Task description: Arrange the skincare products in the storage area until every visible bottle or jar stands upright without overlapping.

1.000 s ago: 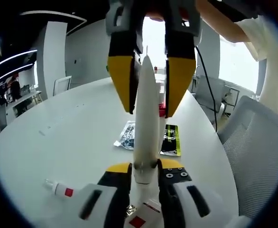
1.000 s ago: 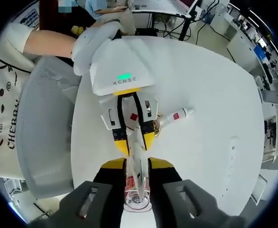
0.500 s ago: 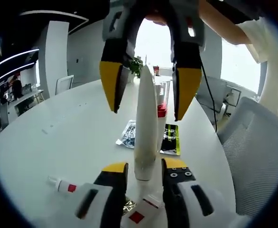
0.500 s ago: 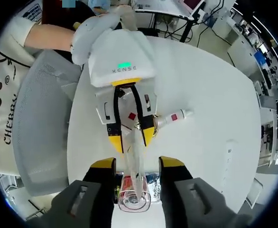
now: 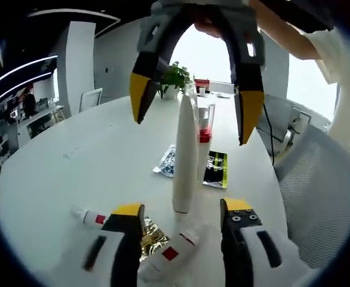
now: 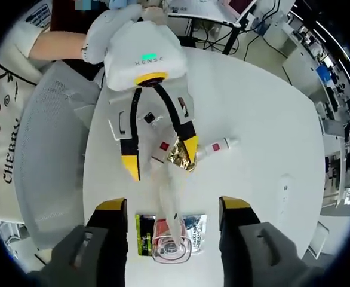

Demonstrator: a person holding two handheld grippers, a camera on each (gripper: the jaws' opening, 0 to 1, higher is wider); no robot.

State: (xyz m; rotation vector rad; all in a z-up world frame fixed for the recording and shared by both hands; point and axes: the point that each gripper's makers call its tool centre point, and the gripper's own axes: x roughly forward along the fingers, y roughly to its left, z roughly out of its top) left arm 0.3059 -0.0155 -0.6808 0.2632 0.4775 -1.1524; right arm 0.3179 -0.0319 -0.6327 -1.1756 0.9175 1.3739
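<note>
Left gripper: fingers spread wide, grasping nothing; the white tube stands in the gap between them, touching neither.
Right gripper: fingers likewise released, parted on either side of the tube's top, seen from above; in the left gripper view it hangs over the tube.
Tall white tube: upright on its cap on the white desk, free of both grippers; from above it tapers toward the camera.
Clear cup with red base: upright just behind the tube; from above, directly below the right gripper.
Small tube with red label: lying on its side, near the left fingers.
Second white tube with red square: lying flat between the left fingers, beside a crumpled gold foil.
Sachets: a black-and-yellow one and a patterned one lie flat beyond the tall tube.
Done: 1 tube set standing, by the look of it.
Left: at least 2 small tubes to be stood up and spaced apart.
</note>
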